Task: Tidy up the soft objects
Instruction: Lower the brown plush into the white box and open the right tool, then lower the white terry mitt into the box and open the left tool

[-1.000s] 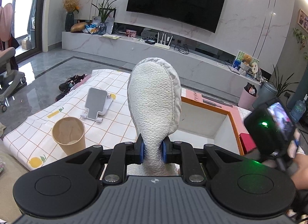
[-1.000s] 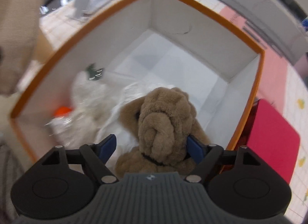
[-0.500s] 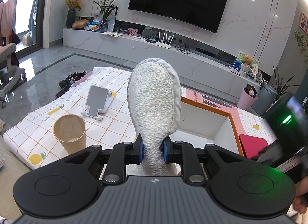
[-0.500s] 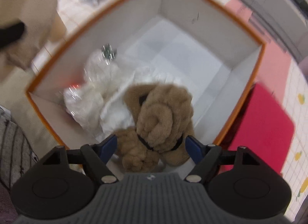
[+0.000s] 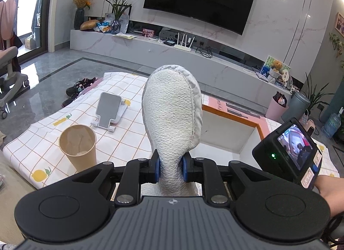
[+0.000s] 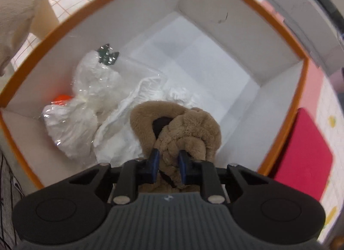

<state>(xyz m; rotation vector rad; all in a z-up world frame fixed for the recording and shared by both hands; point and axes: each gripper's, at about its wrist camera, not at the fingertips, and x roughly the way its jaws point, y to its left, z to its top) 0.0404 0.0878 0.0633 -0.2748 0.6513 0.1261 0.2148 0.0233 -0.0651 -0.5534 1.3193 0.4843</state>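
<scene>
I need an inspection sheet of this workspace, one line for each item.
Surface: table under a checked cloth with lemon prints.
Job's things: white pad; brown plush toy and wrapped white bundles inside the orange-rimmed box.
Clutter: paper cup, phone stand, red case.
Grippers: left tool clamps the pad; right tool pinches the plush.
Cables: black cables on the television shelf.
Surroundings: living room, television, shoes on the floor.

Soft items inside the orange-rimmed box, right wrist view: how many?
3 visible. A brown plush toy at the near side, a white cloth beside it, and a plastic-wrapped white bundle by the left wall. More may lie hidden under these.
</scene>
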